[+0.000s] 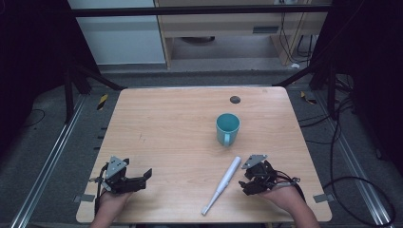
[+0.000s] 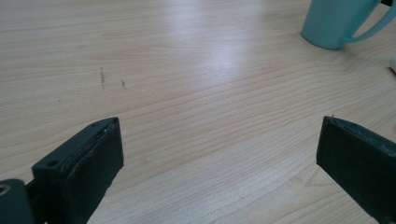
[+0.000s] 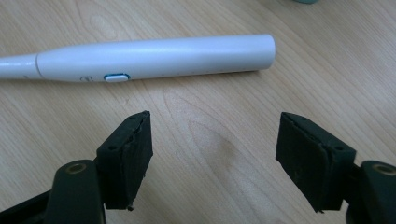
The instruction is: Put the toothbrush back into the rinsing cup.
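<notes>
A pale wooden table [image 1: 166,128] with fine grain stands on a grey floor, framed by dark metal struts; beyond its far edge are a light cabinet and a wooden desk with cables trailing down at the right; a small dark round mark [image 1: 235,99] sits near the table's far edge. A teal mug [image 1: 227,128] stands upright right of centre, its handle turned toward the person; in the left gripper view it appears at the upper right. A white electric toothbrush [image 1: 222,184] lies flat on the wood, slanting from its thick handle end near the mug's side down to its thin neck at the near edge; it lies just beside the right gripper [image 1: 243,182], on that gripper's left in the high view, apart from it. In the right gripper view the toothbrush lies crosswise beyond the jaw tips, its blue-rimmed button [image 3: 116,77] facing up; the jaws are spread with bare wood between them, touching nothing. The right hand [image 1: 284,195] rests low at the near right corner, gripper aimed toward the toothbrush. The left gripper [image 1: 145,176] lies at the near left, well apart from the toothbrush, held by the left hand [image 1: 111,198]; its jaws stand wide apart over bare table.
</notes>
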Action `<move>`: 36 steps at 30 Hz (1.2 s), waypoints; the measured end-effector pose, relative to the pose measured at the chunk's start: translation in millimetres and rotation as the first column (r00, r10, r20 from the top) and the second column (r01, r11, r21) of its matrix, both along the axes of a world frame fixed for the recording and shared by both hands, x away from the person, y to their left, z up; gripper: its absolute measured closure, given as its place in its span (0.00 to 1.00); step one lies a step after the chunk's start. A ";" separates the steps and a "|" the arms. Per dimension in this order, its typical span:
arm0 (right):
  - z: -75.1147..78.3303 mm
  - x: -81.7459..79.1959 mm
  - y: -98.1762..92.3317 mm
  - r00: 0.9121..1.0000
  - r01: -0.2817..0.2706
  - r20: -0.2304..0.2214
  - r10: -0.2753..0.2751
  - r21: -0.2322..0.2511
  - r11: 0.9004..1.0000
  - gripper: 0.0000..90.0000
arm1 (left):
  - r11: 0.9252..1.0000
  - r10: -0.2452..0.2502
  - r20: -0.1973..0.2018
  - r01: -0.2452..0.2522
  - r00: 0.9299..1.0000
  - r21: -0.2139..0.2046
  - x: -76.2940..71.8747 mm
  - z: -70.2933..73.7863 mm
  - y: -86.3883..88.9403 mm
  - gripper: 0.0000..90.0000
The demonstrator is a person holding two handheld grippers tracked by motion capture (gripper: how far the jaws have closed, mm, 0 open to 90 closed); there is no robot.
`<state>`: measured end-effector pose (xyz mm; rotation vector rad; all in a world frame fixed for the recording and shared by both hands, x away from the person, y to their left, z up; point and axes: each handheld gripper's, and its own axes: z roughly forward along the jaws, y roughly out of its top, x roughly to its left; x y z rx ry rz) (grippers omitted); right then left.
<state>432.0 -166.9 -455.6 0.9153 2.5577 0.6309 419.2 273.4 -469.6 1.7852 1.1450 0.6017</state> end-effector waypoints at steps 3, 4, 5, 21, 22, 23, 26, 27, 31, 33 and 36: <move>-2.5 4.4 0.4 0.997 -0.079 -0.010 0.079 -0.040 0.996 0.25 | 1.000 -0.001 0.000 0.001 1.000 0.000 0.1 0.0 -0.1 0.00; -3.1 5.0 0.7 0.995 -0.099 -0.005 0.099 -0.049 0.994 0.25 | 1.000 -0.001 -0.001 0.001 1.000 0.001 0.1 -0.1 -0.1 0.00; -3.1 5.0 0.7 0.995 -0.099 -0.005 0.099 -0.049 0.994 0.25 | 1.000 -0.002 -0.002 0.002 1.000 0.004 0.1 -0.1 0.0 0.00; 12.6 21.3 8.0 0.913 -0.399 0.009 0.408 -0.193 0.896 0.32 | 1.000 -0.002 -0.001 0.002 1.000 0.002 0.2 -0.1 0.8 0.00; 12.6 21.3 8.0 0.913 -0.399 0.009 0.408 -0.193 0.896 0.32 | 1.000 -0.002 -0.001 0.002 1.000 0.002 0.2 -0.1 0.8 0.00; 12.8 22.6 8.7 0.908 -0.408 0.006 0.418 -0.206 0.889 0.31 | 1.000 -0.001 -0.001 0.001 1.000 0.003 0.2 -0.1 0.8 0.00; 15.5 28.8 9.9 0.884 -0.456 -0.015 0.466 -0.244 0.856 0.30 | 1.000 -0.002 -0.001 0.002 1.000 0.000 0.2 -0.1 1.0 0.00; 15.5 28.8 9.9 0.884 -0.456 -0.015 0.466 -0.244 0.856 0.30 | 1.000 -0.002 -0.001 0.002 1.000 0.000 0.2 -0.1 1.0 0.00; 18.9 34.6 11.1 0.837 -0.533 -0.028 0.547 -0.277 0.800 0.24 | 1.000 -0.004 -0.002 0.004 1.000 -0.002 0.4 -0.2 0.8 0.00; 20.6 37.0 13.1 0.821 -0.554 -0.033 0.570 -0.289 0.781 0.23 | 1.000 -0.005 -0.002 0.005 1.000 -0.002 0.3 -0.2 0.7 0.00; 22.8 39.1 16.5 0.790 -0.585 -0.024 0.613 -0.331 0.741 0.25 | 1.000 -0.006 -0.001 0.006 1.000 -0.002 0.2 -0.1 0.6 0.00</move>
